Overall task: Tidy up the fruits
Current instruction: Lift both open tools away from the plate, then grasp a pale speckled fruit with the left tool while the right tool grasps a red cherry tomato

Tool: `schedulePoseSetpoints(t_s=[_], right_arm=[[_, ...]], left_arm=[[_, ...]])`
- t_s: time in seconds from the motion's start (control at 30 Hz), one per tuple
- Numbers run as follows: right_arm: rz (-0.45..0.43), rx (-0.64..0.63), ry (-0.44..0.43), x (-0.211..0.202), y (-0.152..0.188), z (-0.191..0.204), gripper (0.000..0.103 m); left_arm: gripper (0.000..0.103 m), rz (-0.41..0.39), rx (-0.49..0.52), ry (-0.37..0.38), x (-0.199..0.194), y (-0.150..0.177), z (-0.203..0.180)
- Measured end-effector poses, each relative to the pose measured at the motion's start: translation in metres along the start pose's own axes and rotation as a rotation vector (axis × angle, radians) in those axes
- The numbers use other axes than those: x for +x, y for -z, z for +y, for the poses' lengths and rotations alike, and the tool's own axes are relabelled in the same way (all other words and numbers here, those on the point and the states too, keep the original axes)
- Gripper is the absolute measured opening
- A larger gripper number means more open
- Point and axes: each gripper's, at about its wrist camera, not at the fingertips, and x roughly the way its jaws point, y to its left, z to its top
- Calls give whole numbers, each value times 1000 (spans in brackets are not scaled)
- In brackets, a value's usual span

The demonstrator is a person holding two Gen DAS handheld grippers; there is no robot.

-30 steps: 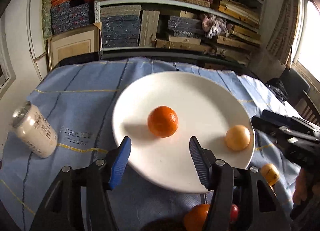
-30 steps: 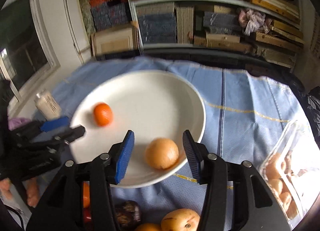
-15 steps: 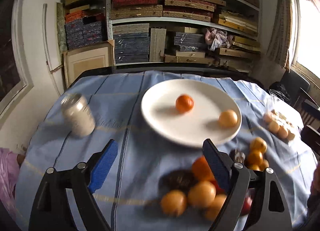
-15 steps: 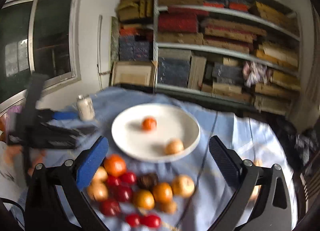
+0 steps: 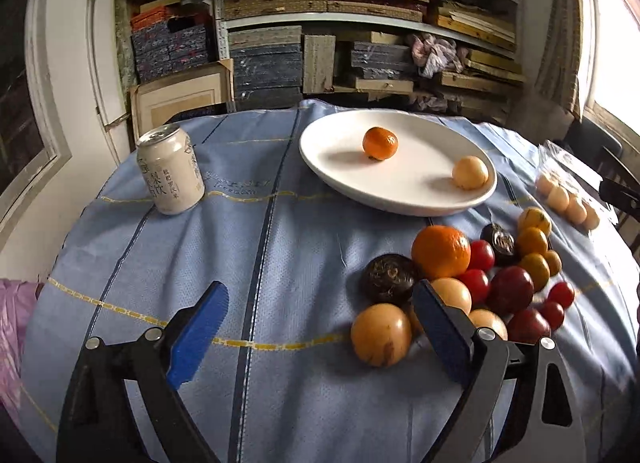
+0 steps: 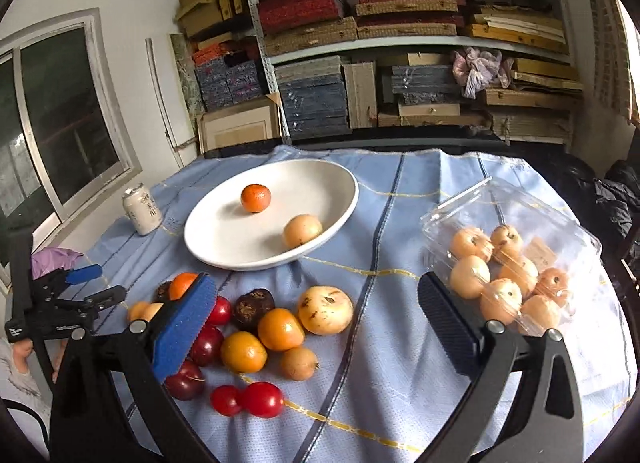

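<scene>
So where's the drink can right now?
The drink can stands upright on the blue tablecloth, left of the white plate in both wrist views, on the window side.

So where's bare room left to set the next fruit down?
On the plate: open between the mandarin and the pale fruit, and along the far rim. Bare cloth lies between the can and the fruit pile. Crowded: the pile and the plastic box.
</scene>
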Motion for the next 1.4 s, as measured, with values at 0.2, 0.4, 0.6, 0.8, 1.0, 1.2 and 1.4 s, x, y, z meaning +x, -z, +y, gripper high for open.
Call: schedulePoseSetpoints(t_s=[0.2,0.4,0.6,0.8,1.0,1.2,1.4], right_arm=[[27,-3,4,5,4,-2,99],[41,15,-6,7,6,-5,99],[50,21,-13,8,7,-4,99],[50,21,-18,8,7,-4,99],[58,19,-23,8,5,-2,99],[113,-58,-43,8,6,6,99],[135,-175,-71,2,13,17,99]], left_arm=[[94,17,116,-4,2,8,-17],[94,56,149,-39,15,14,-21],[94,59,146,-57,23,17,-23],[67,62,133,13,27,17,-25],[57,76,124,36,30,17,-24],[54,97,91,-21,38,15,-10],[40,150,-5,-23,47,14,16]])
